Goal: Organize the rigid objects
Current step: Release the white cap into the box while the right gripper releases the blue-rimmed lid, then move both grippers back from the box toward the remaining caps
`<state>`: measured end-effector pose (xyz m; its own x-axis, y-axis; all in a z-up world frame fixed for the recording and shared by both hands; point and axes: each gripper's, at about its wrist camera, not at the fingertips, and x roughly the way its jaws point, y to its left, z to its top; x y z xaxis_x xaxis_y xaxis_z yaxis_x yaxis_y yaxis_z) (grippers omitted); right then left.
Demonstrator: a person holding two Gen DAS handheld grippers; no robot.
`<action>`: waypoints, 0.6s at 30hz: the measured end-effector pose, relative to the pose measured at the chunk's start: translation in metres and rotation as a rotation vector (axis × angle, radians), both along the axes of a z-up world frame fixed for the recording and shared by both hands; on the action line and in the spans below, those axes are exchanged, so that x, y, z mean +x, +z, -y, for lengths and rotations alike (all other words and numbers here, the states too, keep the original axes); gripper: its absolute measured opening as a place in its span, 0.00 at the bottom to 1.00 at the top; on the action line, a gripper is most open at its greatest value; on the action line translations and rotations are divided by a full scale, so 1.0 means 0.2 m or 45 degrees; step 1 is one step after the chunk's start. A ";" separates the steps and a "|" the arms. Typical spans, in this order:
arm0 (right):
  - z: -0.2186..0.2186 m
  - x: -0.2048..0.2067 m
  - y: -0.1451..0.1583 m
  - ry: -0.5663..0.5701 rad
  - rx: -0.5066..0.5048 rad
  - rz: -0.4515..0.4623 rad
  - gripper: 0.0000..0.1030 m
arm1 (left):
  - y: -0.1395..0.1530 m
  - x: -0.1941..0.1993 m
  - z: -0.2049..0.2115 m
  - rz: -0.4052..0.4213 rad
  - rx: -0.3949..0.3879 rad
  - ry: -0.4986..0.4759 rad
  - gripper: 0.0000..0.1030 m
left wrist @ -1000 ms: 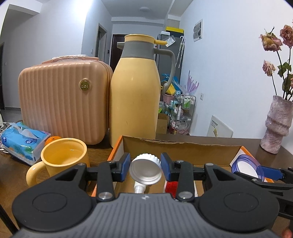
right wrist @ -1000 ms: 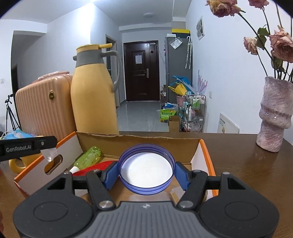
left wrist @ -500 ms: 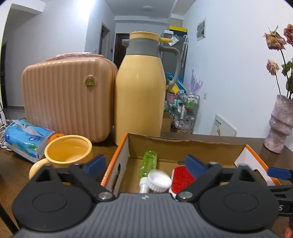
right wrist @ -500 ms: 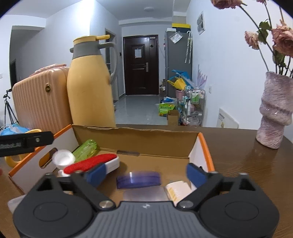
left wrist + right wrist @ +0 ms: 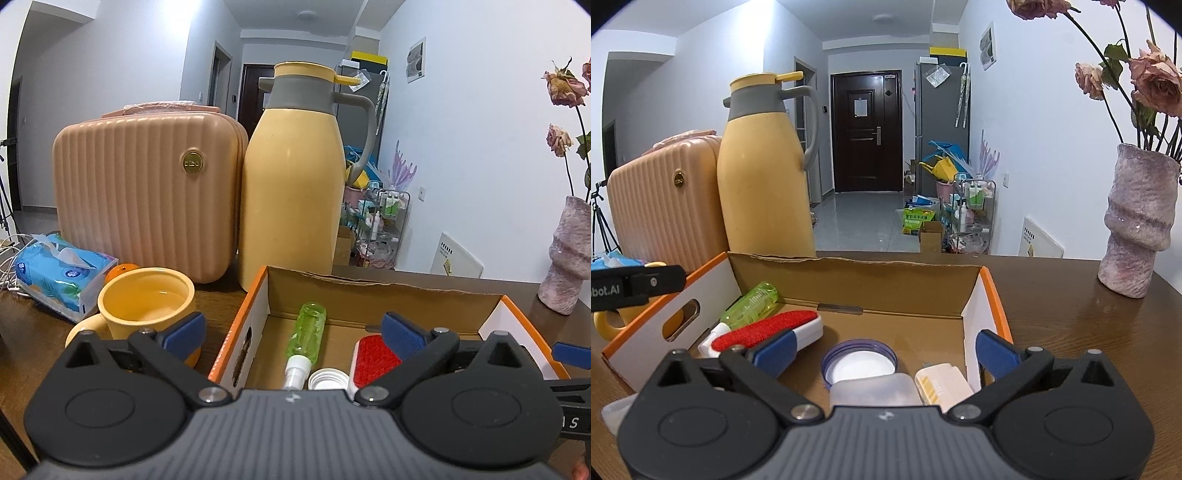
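Blue tissue pack (image 5: pixel 59 275) lies at the far left of the dark wood tabletop (image 5: pixel 1089 332), with a yellow mug (image 5: pixel 147 306) just beside it and a ribbed peach case (image 5: pixel 144 192) behind. A tall yellow thermos jug (image 5: pixel 293 184) stands next to the case, close behind the cardboard box (image 5: pixel 369 291). The left gripper (image 5: pixel 291 328) hovers over the box's left end, its jaws spread wide, having just been opening, with nothing between them. Below it, on the box floor, lie a green spray bottle (image 5: pixel 308 332), a white cap (image 5: pixel 328 378) and a red lint brush (image 5: pixel 373 354). Further right, the right gripper (image 5: pixel 884 350) is likewise released, its jaws having just been opening and empty; a purple-rimmed lid (image 5: pixel 860 363) rests flat on the box floor below them, beside a frosted plastic container (image 5: pixel 875 391) and a cream item (image 5: pixel 942 380). A mottled pink vase (image 5: pixel 1137 225) of dried roses stands at the far right.
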<state>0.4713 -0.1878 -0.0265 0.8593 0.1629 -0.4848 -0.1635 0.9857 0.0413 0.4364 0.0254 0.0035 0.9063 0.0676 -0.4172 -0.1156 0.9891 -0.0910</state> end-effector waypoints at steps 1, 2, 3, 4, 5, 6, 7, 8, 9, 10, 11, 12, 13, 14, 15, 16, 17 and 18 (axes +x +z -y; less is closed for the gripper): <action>0.00 0.00 0.00 0.000 -0.003 0.001 1.00 | 0.00 0.00 0.00 -0.002 -0.001 0.001 1.00; 0.00 -0.01 0.00 0.000 -0.005 0.002 1.00 | 0.00 0.00 0.00 -0.003 -0.002 0.003 1.00; 0.00 -0.01 0.00 0.000 -0.007 0.004 1.00 | 0.00 0.00 0.00 -0.005 -0.003 0.004 1.00; -0.01 -0.02 0.00 0.000 -0.008 0.006 1.00 | 0.00 -0.01 0.00 -0.005 -0.002 0.006 1.00; 0.00 -0.02 0.01 0.000 -0.009 0.009 1.00 | 0.00 -0.01 -0.01 -0.004 -0.003 0.006 1.00; 0.00 -0.03 0.01 0.001 -0.009 0.013 1.00 | 0.01 -0.02 -0.01 -0.003 -0.005 0.006 1.00; 0.00 -0.04 0.01 0.001 -0.010 0.017 1.00 | 0.01 -0.02 -0.01 -0.002 -0.008 0.004 1.00; 0.00 -0.05 0.02 0.001 -0.012 0.021 1.00 | 0.01 -0.02 -0.01 0.000 -0.010 0.003 1.00; 0.00 -0.06 0.02 0.001 -0.013 0.023 1.00 | 0.01 -0.03 -0.01 0.003 -0.011 0.001 1.00; 0.01 -0.07 0.02 0.002 -0.013 0.025 1.00 | 0.02 -0.04 -0.01 0.005 -0.010 0.000 1.00; 0.01 -0.08 0.02 0.002 -0.012 0.027 1.00 | 0.02 -0.04 0.00 0.008 -0.006 -0.002 1.00; 0.01 -0.09 0.02 0.001 -0.011 0.030 1.00 | 0.02 -0.05 0.00 0.011 -0.003 -0.004 1.00; 0.02 -0.10 0.03 0.000 -0.010 0.033 1.00 | 0.02 -0.06 0.00 0.013 -0.001 -0.005 1.00; 0.02 -0.11 0.03 -0.001 -0.009 0.036 1.00 | 0.02 -0.07 0.01 0.014 0.000 -0.006 1.00; 0.02 -0.12 0.03 -0.002 -0.007 0.039 1.00 | 0.02 -0.08 0.01 0.016 0.000 -0.007 1.00; 0.03 -0.13 0.03 -0.002 -0.005 0.041 1.00 | 0.03 -0.09 0.01 0.018 -0.001 -0.009 1.00; 0.03 -0.14 0.03 -0.004 -0.004 0.045 1.00 | 0.03 -0.10 0.01 0.020 -0.002 -0.012 1.00; 0.03 -0.16 0.03 -0.008 -0.002 0.050 1.00 | 0.03 -0.12 0.01 0.023 0.000 -0.013 1.00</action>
